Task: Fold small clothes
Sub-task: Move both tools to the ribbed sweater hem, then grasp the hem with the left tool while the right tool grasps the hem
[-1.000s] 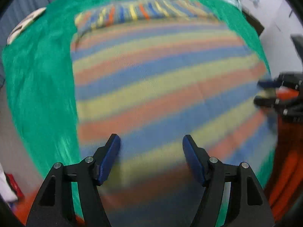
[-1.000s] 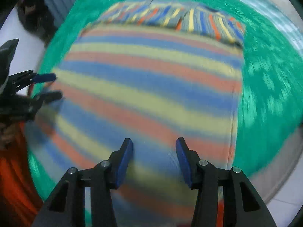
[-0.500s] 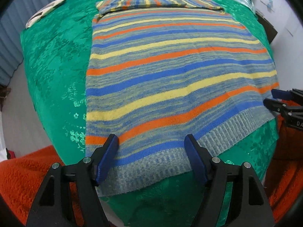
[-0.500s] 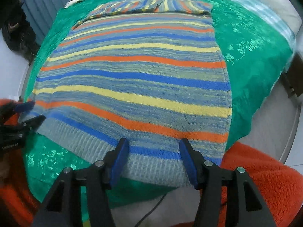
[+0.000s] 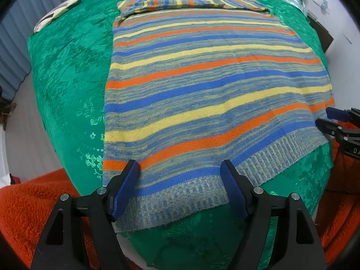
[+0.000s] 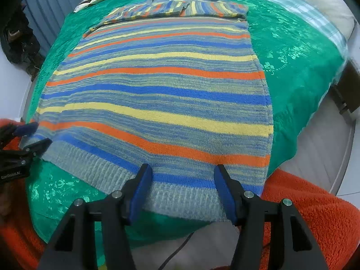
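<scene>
Legible text, two items only.

1. Right hand-held gripper [image 5: 324, 118], seen at the right edge of the left wrist view: pale letters "DA" on its black body, the rest cut off by the frame edge.

2. Left hand-held gripper [image 6: 37, 135], seen at the left edge of the right wrist view: a line of small pale lettering on its black body, too blurred to read.

- bed [image 5: 67, 72] under a green floral spread
- striped sweater [image 5: 202, 85] lies flat on it, ribbed hem at the near edge
- a small white thing [image 5: 56, 13] at the far left corner
</scene>
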`<state>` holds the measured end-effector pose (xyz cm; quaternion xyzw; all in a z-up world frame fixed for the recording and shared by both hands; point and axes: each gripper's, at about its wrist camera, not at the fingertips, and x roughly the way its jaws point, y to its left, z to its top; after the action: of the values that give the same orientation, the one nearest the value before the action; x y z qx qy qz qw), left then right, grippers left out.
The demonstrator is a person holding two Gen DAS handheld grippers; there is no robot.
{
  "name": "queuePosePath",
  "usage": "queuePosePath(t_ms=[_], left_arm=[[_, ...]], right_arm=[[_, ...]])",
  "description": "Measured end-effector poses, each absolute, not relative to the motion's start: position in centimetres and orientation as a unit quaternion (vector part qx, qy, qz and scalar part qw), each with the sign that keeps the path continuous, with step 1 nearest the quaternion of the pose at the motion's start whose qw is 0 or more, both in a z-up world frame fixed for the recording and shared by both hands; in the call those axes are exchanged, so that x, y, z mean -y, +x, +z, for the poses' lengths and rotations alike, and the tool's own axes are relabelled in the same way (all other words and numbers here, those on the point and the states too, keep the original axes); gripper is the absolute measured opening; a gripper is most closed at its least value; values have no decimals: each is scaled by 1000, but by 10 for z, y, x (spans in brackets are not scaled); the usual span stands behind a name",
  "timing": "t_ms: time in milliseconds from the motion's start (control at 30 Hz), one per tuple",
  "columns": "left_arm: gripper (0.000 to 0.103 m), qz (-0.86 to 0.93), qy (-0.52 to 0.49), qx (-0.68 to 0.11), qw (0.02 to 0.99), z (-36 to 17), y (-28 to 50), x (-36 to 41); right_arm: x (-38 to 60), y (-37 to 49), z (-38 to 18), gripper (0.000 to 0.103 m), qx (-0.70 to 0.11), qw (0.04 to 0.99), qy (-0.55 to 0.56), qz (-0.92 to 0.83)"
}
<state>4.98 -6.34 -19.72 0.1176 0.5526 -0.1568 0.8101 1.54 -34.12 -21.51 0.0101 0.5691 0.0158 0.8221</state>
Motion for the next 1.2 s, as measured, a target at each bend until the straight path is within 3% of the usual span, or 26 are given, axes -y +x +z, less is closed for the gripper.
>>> queuePosePath(t_ms=[367, 467, 633, 733, 767, 933, 1000, 1100, 1133, 1167, 1200], left_arm=[[82, -148, 128, -570, 798, -191, 43, 54], [83, -160, 147, -589, 778, -173, 30, 42], [90, -143, 52, -571, 807, -150, 45, -13], [89, -134, -1, -582, 802, -173, 73, -29], [84, -138, -6, -588, 797, -181, 77, -28], [79, -154, 11, -601, 785, -200, 80, -15], [68, -163, 16, -612, 774, -196, 78, -12], [36, -171, 41, -632, 755, -190, 75, -5], [16, -172, 45, -639, 749, -189, 73, -3], [6, -171, 51, -644, 744, -188, 71, 0], [6, -168, 58, -647, 742, -186, 70, 3]], right_arm=[[344, 17, -213, 60, -582, 813, 15, 18], [354, 5, -205, 60, -617, 785, 37, 39], [413, -24, -173, 60, -594, 796, 106, 41], [452, -15, -176, 60, -575, 802, 159, 43], [464, -9, -180, 60, -567, 801, 186, 47], [477, 20, -220, 60, -576, 762, 274, 109], [472, 23, -236, 57, -601, 737, 280, 128], [465, 17, -241, 19, -616, 714, 294, 154], [465, 15, -237, 9, -618, 715, 290, 153], [465, 15, -232, 8, -615, 717, 289, 155], [464, 14, -228, 8, -615, 718, 286, 156]])
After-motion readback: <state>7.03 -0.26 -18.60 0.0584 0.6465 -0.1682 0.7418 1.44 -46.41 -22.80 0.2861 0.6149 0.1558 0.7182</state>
